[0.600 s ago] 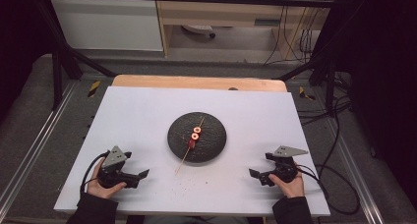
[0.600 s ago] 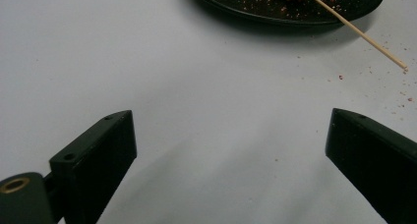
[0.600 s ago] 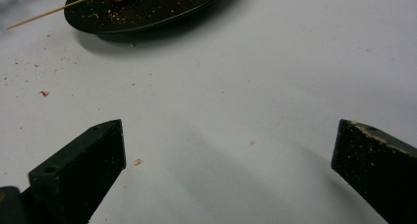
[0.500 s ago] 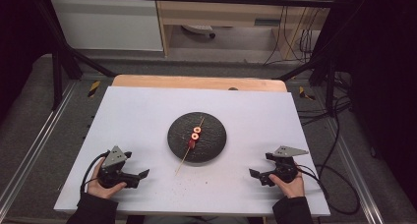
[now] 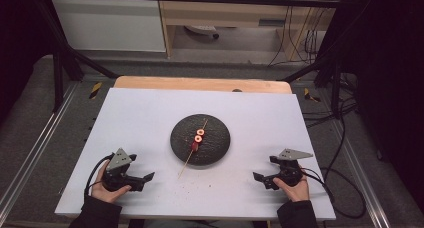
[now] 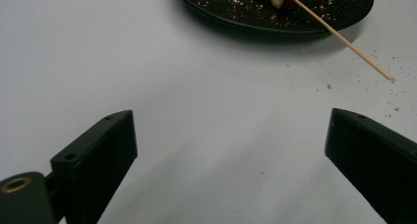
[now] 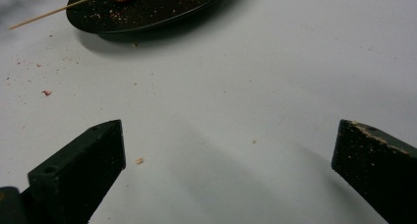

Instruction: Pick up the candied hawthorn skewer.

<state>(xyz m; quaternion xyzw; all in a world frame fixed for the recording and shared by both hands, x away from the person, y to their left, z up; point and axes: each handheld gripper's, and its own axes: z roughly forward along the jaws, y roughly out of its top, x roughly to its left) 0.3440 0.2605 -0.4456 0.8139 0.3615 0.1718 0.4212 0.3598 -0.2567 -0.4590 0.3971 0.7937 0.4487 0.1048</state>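
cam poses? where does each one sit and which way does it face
High view: above the person's side, facing forward and down on the white table; both hands show, left gripper and right gripper.
Left gripper view: rides the left gripper, low over the table, facing the black plate; open jaws show.
Right gripper view: rides the right gripper, same; open jaws.
Shared: plate and skewer in all three.

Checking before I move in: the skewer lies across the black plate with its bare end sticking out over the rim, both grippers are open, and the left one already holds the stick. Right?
Not quite. The left gripper holds nothing: in the left gripper view its jaws stand wide apart over bare table, short of the skewer. The rest is right: the skewer lies across the black plate, bare end past the rim, and the right gripper is open too.
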